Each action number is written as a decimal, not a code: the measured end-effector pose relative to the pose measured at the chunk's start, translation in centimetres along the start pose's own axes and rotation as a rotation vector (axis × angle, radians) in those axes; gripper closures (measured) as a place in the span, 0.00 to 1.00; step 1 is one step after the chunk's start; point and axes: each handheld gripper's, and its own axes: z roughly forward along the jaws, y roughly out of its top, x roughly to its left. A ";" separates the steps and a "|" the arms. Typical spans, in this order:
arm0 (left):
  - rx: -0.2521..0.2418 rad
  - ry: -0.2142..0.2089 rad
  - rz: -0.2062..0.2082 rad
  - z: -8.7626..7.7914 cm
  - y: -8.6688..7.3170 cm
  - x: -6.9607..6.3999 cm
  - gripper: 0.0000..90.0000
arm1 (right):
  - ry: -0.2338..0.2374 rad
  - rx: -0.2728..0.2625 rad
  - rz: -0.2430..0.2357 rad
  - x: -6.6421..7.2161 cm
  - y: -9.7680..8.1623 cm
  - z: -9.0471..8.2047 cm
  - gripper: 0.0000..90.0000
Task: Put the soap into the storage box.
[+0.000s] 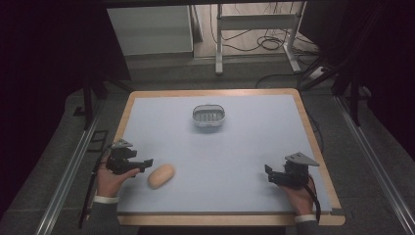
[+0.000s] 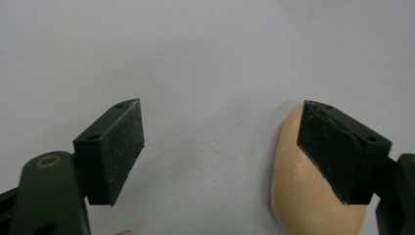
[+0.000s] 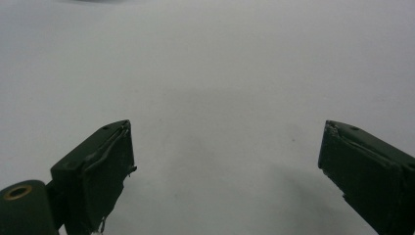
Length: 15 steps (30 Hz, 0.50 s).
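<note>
A tan oval soap bar [image 1: 161, 176] lies on the pale blue mat [image 1: 235, 147] at the front left. My left gripper [image 1: 147, 163] rests just left of it, open, jaws wide and nothing between them. In the left gripper view the soap bar [image 2: 306, 205] sits behind the right-hand jaw, outside the gap of the left gripper [image 2: 222, 147]. A grey oval soap dish [image 1: 209, 115] stands at the middle back of the mat. My right gripper [image 1: 268, 174] lies at the front right, open. The right gripper [image 3: 227, 169] has bare mat between its jaws in its own view.
The mat covers a wooden table [image 1: 313, 132] with a raised rim. Metal rails [image 1: 68, 171] run along both sides. Beyond the far edge stand a white frame's legs [image 1: 219, 44] and loose cables [image 1: 269, 44] on the floor.
</note>
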 end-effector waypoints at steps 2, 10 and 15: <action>-0.004 0.001 -0.001 -0.1 0.0 0.0 0.20 | 0.004 0.000 0.000 0.0 0.0 0.0 0.07; -0.006 -0.004 0.018 -0.4 -0.1 -0.2 0.20 | -0.016 -0.062 0.024 -0.1 -0.3 -0.6 0.13; -0.011 -0.003 0.017 -0.6 0.1 0.0 0.20 | -0.012 -0.074 0.034 -0.2 -0.3 -0.7 0.13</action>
